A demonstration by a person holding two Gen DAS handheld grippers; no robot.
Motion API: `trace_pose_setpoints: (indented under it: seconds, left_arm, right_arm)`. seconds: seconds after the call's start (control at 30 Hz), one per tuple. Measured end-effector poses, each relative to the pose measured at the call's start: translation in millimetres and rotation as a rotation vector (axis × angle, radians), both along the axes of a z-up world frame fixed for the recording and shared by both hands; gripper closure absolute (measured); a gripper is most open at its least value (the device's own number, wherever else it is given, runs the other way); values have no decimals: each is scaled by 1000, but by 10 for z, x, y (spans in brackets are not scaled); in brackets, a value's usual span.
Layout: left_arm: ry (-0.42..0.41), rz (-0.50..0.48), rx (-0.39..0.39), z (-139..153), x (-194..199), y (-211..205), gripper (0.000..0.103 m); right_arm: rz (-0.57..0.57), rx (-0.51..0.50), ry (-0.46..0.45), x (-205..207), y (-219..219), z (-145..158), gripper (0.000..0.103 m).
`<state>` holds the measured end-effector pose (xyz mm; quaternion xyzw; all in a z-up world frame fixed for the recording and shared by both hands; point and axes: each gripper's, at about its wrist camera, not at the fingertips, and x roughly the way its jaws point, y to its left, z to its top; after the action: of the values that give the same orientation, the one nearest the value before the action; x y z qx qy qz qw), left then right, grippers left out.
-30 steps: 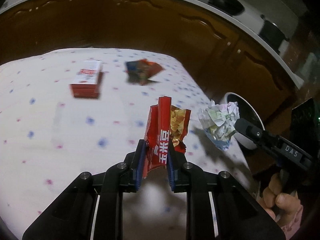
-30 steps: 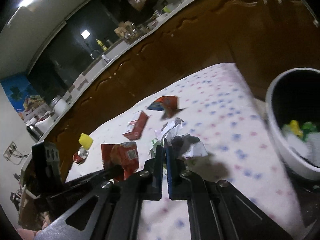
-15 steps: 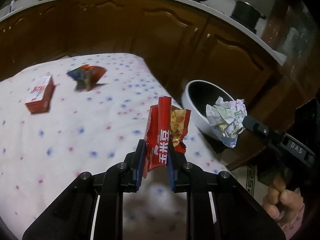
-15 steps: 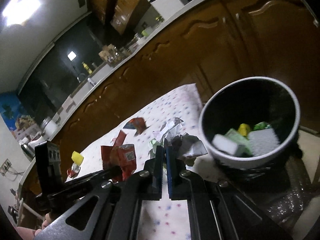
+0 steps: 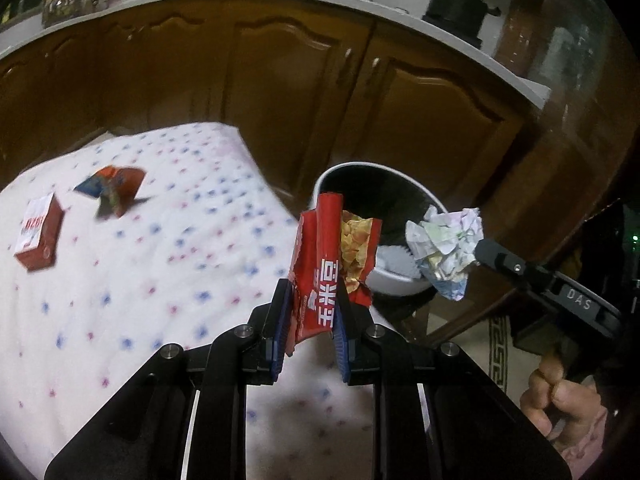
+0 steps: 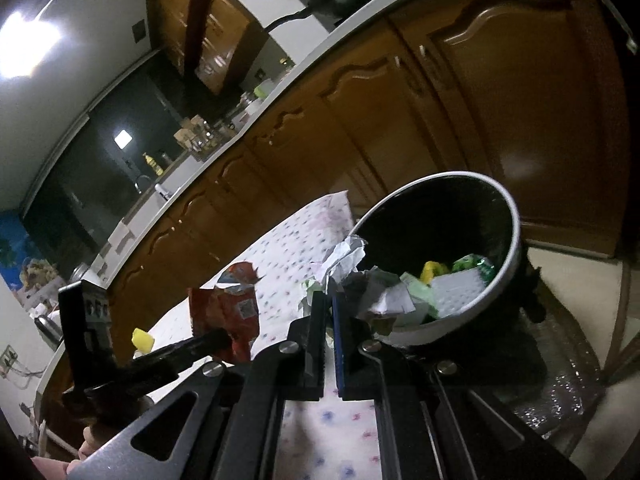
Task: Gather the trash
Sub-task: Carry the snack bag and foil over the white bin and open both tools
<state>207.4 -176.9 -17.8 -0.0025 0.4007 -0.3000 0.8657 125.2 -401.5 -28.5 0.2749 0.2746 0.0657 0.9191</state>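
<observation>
Carrying two pieces at once, I judge the job to be about midway. My left gripper is clamped on a torn red snack wrapper with white lettering, held upright above the table edge. My right gripper is closed tight on a crumpled ball of white paper, which hangs just in front of the round white-rimmed bin with a dark inside. The bin already holds a few scraps, green, yellow and white. Neither piece in hand is dropped yet. Left on the white cloth with red and blue dots are a small red and white carton and a crumpled red and blue wrapper, well apart from the bin.
</observation>
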Motion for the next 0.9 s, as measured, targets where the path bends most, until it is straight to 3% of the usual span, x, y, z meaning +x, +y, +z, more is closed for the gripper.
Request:
trace_pose_setpoints:
  seconds: [0.57, 0.9]
  left_arm:
    - [-47, -89, 57, 165, 253, -763, 85]
    - [-1, -124, 105, 16, 558, -1189, 85]
  right_arm:
    - [-67, -61, 31, 215, -370, -1, 100]
    - [-88, -75, 51, 424, -533, 3, 100]
